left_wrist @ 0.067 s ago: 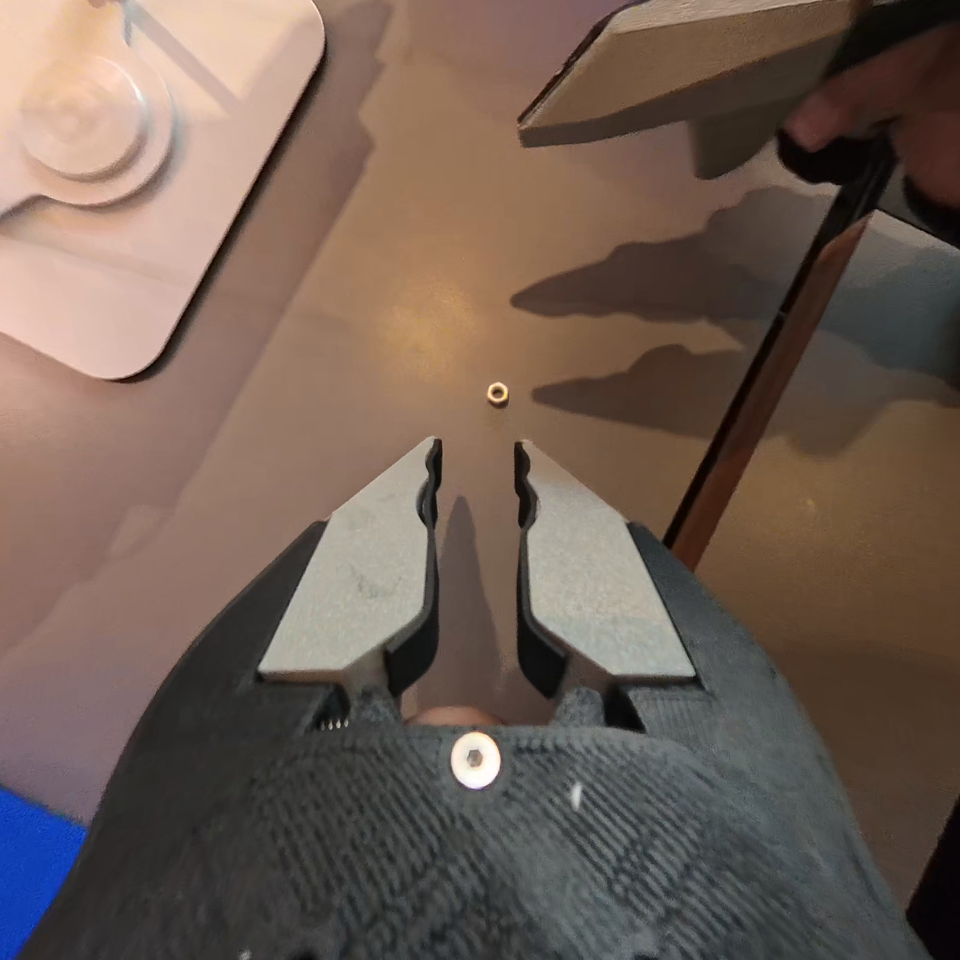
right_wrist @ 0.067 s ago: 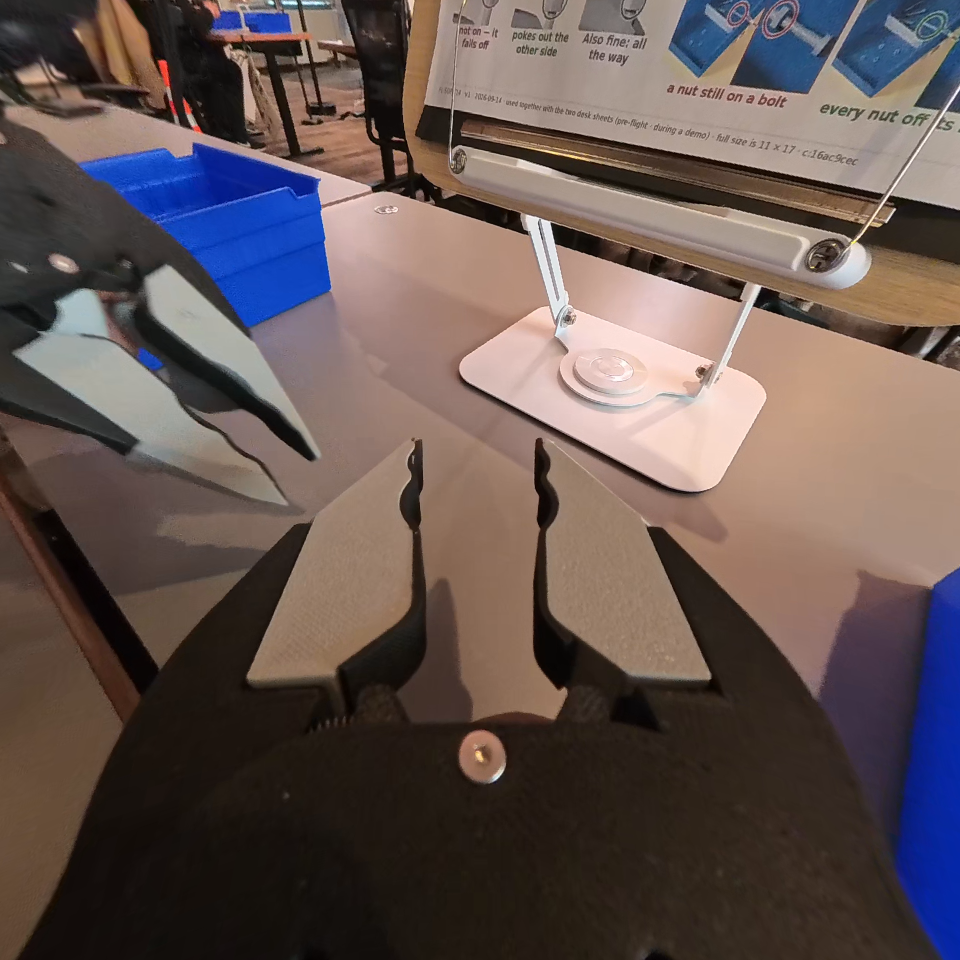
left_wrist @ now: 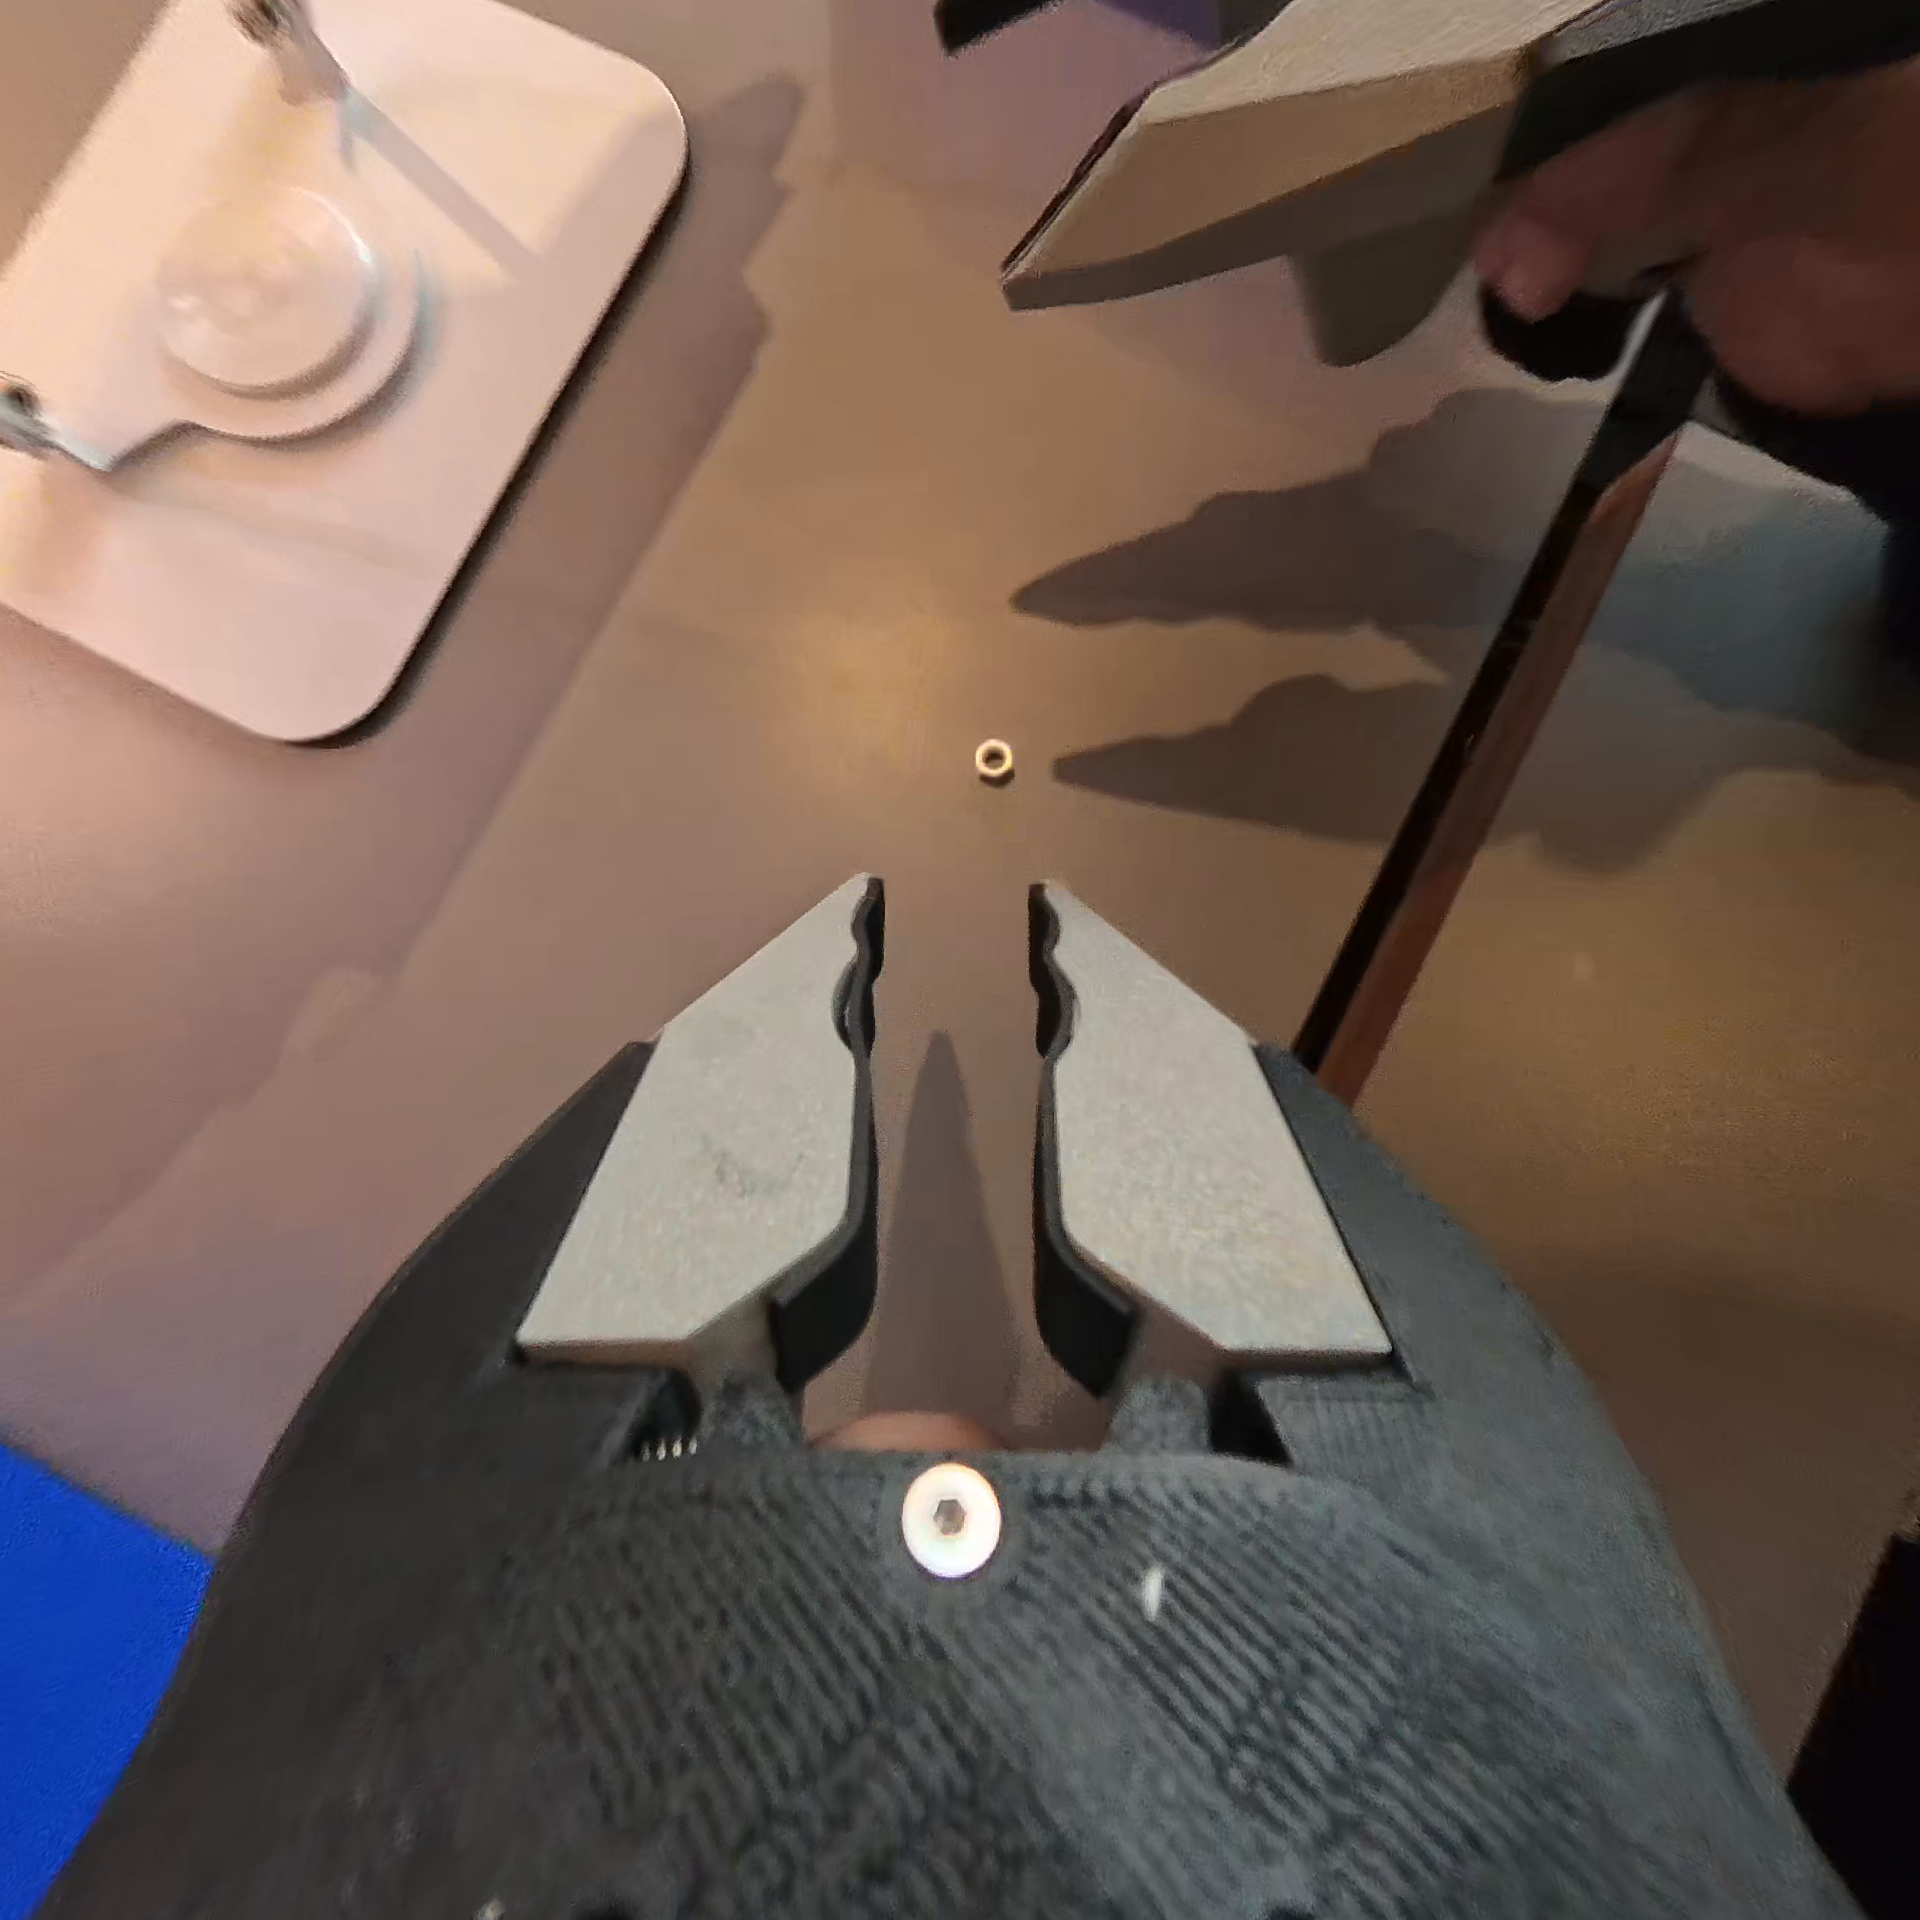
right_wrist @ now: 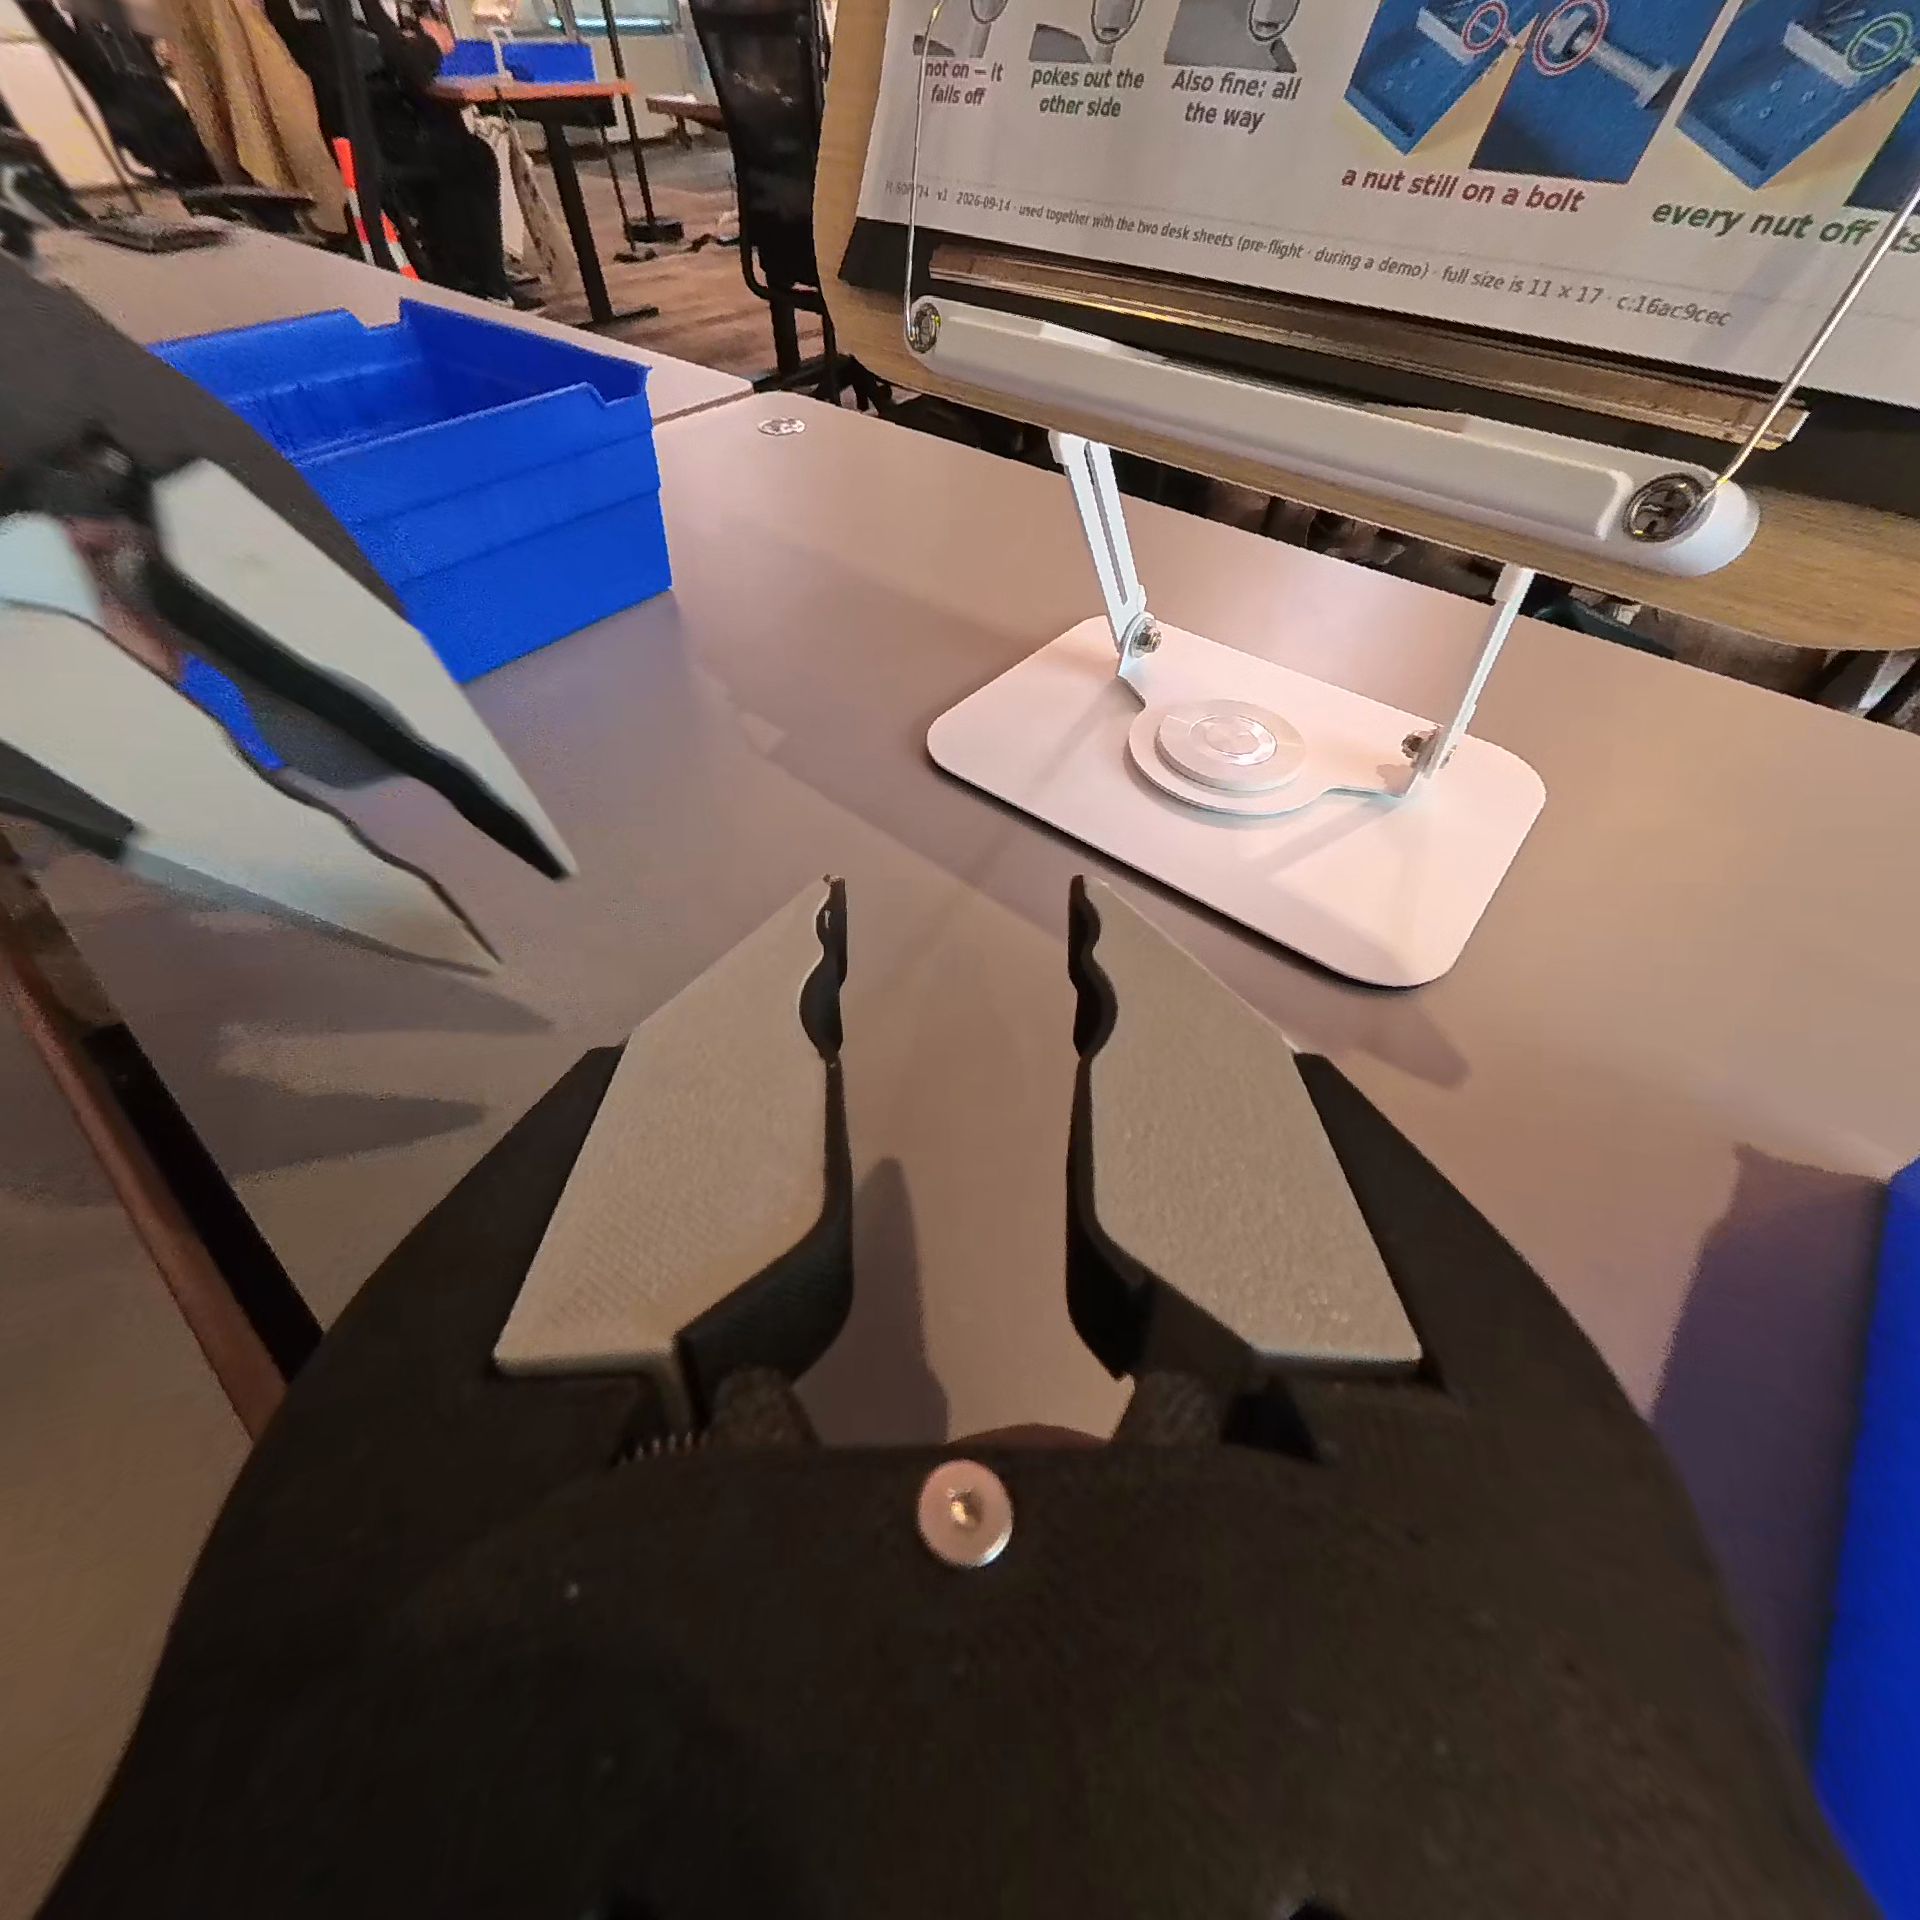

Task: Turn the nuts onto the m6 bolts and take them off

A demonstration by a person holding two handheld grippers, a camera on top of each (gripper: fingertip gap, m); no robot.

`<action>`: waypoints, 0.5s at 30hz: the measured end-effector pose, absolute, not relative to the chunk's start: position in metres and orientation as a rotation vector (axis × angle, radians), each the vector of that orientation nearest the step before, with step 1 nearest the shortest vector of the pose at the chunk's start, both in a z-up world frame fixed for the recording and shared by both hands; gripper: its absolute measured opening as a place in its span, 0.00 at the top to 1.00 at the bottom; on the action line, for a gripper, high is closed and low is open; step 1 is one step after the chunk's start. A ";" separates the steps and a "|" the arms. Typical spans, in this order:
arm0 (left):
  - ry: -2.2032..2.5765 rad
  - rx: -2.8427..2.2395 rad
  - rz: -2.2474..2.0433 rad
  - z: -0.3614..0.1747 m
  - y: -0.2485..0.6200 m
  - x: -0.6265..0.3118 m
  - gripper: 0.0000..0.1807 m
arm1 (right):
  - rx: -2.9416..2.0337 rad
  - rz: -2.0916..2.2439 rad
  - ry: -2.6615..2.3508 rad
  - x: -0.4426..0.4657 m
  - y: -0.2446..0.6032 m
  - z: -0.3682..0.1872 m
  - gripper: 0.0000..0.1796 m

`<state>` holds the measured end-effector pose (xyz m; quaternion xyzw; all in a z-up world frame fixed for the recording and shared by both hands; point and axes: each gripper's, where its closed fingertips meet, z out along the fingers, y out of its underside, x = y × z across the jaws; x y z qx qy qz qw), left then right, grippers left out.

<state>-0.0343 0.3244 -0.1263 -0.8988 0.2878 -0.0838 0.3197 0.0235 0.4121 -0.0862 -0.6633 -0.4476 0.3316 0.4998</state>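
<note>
The left gripper hangs above the table with its jaws parted by a moderate gap and nothing between them. One small brass-coloured nut lies flat on the table surface just ahead of the fingertips, in line with the gap and clear of both fingers. The nut sits near the table's edge seam, which runs along the right of the left wrist view. No bolt shows in either view.

The right gripper is held over the table with its jaws also parted by a moderate gap and empty. In the left wrist view it appears at the top right, above the table and well apart from the nut.

A white stand base rests on the table toward the far edge. A blue bin stands near the far left corner.
</note>
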 end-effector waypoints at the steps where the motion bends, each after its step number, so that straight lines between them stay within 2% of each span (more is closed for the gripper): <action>1: 0.746 -2.338 -0.212 -0.117 0.317 -0.039 0.86 | -1.604 0.804 -1.085 0.023 0.412 -0.087 0.78; 7: 0.701 -2.207 -0.056 -0.053 0.266 -0.084 0.85 | -1.615 0.782 -1.125 0.017 0.407 -0.097 0.78; 15: 0.444 -2.203 0.055 -0.012 0.227 -0.194 0.83 | -1.625 0.750 -1.164 0.011 0.404 -0.108 0.78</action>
